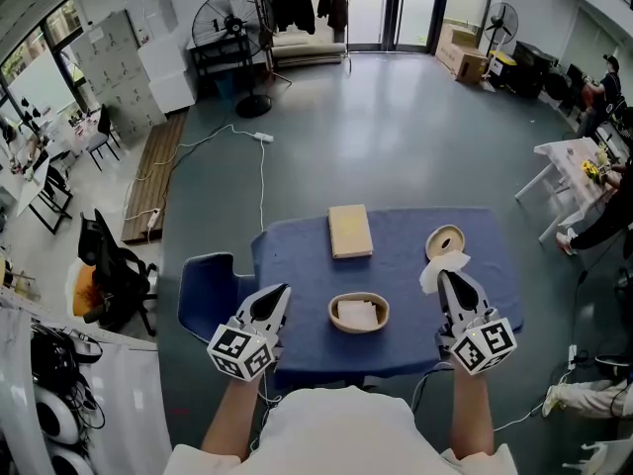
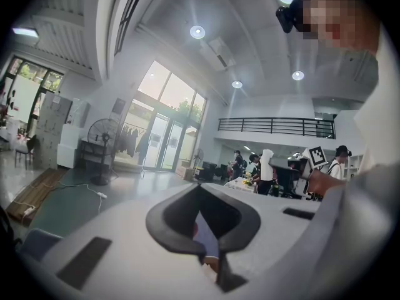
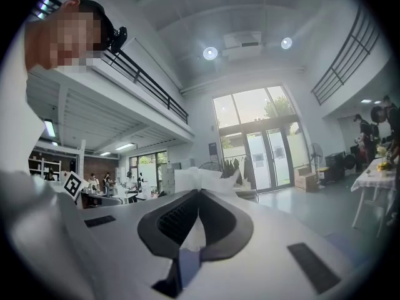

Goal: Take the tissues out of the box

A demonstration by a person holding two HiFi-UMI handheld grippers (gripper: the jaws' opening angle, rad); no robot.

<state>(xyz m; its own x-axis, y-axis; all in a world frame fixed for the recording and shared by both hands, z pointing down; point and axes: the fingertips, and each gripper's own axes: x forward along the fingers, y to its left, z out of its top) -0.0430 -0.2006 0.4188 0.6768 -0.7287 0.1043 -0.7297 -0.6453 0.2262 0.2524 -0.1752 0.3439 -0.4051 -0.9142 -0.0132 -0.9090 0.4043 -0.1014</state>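
1. The tissue (image 1: 442,268), a crumpled white sheet, is pinched at the tip of the right gripper (image 1: 447,280). It sits over the right part of the blue table (image 1: 406,344).
2. In the right gripper view the tissue (image 3: 200,181) bunches out beyond the jaw tips. A strip of it runs back between the jaws, so the right gripper (image 3: 199,194) is clamped on it.
3. In the head view the tissue's far edge overlaps the near rim of a round container (image 1: 436,236), tan with a hole in its top. I cannot tell whether the two touch.
4. A flat tan box (image 1: 350,231) lies at the far middle of the table, well apart from the tissue.
5. An oval basket (image 1: 332,315) sits at the near middle, between the two grippers, with folded white sheets (image 1: 358,313) inside.
6. The left gripper (image 1: 282,290) hovers over the table's near left edge. In its own view the left gripper (image 2: 200,187) has its jaw tips pressed together with nothing between them.
7. A blue chair (image 1: 203,290) stands just beside the table's left side.
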